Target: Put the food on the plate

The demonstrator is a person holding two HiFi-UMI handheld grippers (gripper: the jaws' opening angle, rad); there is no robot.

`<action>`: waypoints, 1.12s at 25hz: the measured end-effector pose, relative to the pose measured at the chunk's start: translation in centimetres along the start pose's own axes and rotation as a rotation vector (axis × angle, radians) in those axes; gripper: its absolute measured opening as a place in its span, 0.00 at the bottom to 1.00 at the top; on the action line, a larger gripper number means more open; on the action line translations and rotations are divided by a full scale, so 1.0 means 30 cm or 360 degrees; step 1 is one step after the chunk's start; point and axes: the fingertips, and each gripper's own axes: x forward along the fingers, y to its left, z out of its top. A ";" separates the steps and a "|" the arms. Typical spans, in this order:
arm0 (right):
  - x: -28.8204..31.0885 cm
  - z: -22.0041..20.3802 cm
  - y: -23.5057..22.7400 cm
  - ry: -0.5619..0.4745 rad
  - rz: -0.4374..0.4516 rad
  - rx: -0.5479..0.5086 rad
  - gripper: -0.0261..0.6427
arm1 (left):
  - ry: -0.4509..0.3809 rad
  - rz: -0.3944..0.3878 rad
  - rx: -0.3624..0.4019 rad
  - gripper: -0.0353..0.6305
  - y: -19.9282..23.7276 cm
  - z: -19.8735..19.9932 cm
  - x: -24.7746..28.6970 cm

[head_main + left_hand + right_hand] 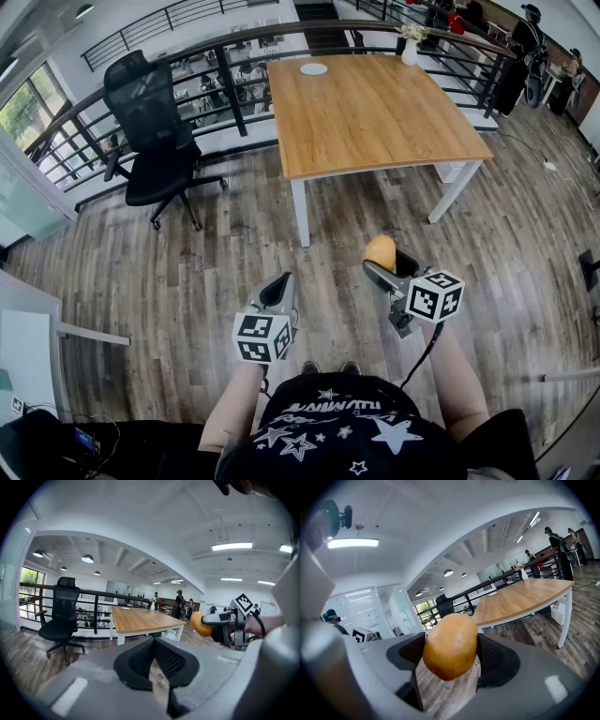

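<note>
**A:** How far along is the task?

**B:** Only the first part is done, I think. The right gripper (384,266) is clamped on the food (451,646), which looks like a potato, with a pad pressing on each side. The food hangs above the floor (187,281), so it is not on the plate.

**A:** Where is the plate?

**B:** The white plate (314,68) lies at the far edge of the table (375,122), at 12 o'clock from the person and well apart. Carrying it there and putting it down are left to do.

**A:** And the hands?

**B:** Both are in front of the body and point forward, a little down. The right one is at 1 o'clock. The left gripper (278,292) is at 11 o'clock, with its jaws together and nothing between them.
</note>
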 end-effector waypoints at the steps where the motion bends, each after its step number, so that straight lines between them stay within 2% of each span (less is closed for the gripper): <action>1: -0.001 -0.008 0.002 0.0008 -0.0002 -0.0006 0.56 | 0.0007 -0.0004 -0.0002 0.06 -0.004 -0.010 -0.001; 10: -0.007 -0.054 0.024 0.0039 -0.0048 -0.0021 0.56 | 0.0034 -0.0044 -0.0010 0.06 -0.003 -0.053 -0.017; 16: 0.021 -0.097 0.027 0.0104 -0.0099 -0.0023 0.56 | 0.0120 -0.0045 -0.0079 0.06 0.046 -0.113 -0.025; 23: 0.064 -0.164 0.030 0.0083 -0.0171 0.0022 0.57 | 0.0146 -0.0064 -0.0107 0.06 0.128 -0.174 -0.046; 28: 0.090 -0.211 0.017 0.0110 -0.0186 0.0075 0.57 | 0.0175 -0.0028 -0.0138 0.06 0.198 -0.196 -0.015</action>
